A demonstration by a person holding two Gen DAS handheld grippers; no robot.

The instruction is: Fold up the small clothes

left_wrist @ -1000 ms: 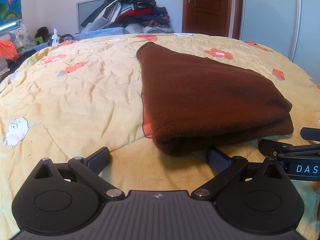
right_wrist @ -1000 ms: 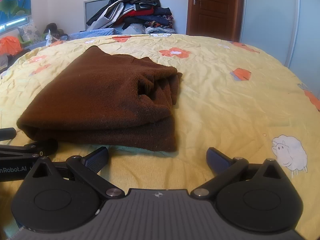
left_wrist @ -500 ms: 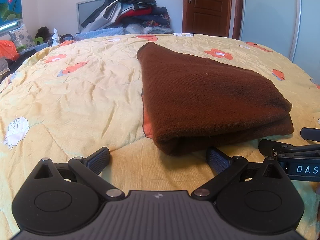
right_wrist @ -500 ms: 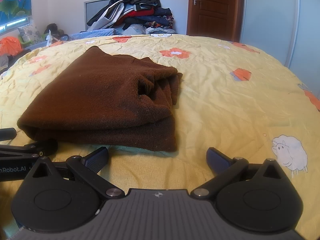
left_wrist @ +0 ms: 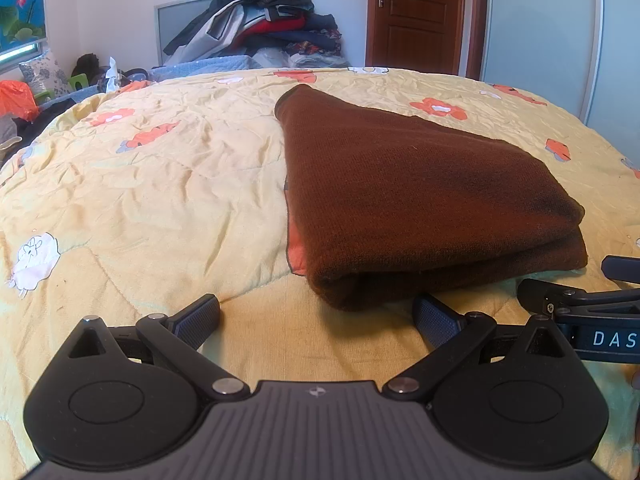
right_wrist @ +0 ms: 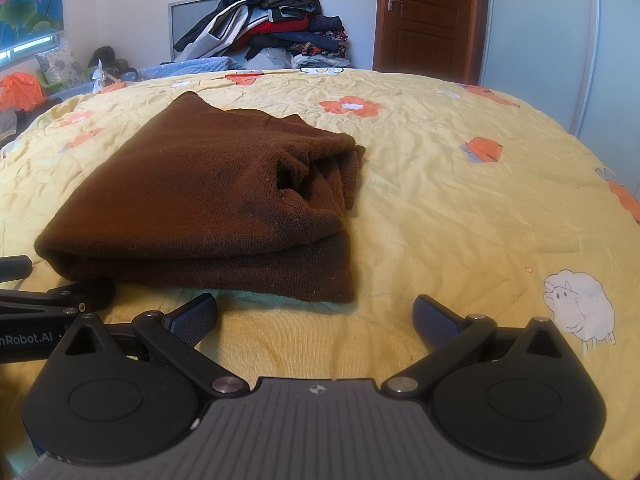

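A brown knit garment [left_wrist: 404, 196] lies folded in layers on the yellow bed quilt [left_wrist: 160, 184]. In the right wrist view the garment [right_wrist: 208, 204] shows its folded edge toward me and bunched sleeve ends at its right side. My left gripper [left_wrist: 316, 316] is open and empty, just in front of the garment's near left corner. My right gripper [right_wrist: 314, 314] is open and empty, just in front of the garment's near right corner. Each gripper's fingers show at the other view's edge, the right gripper [left_wrist: 580, 300] and the left gripper [right_wrist: 52, 296].
A pile of clothes [left_wrist: 260, 20] is stacked beyond the bed's far edge against the wall. A brown door [left_wrist: 416, 12] and a pale wardrobe [left_wrist: 540, 40] stand at the back right. Clutter and an orange bag [left_wrist: 16, 96] lie at far left.
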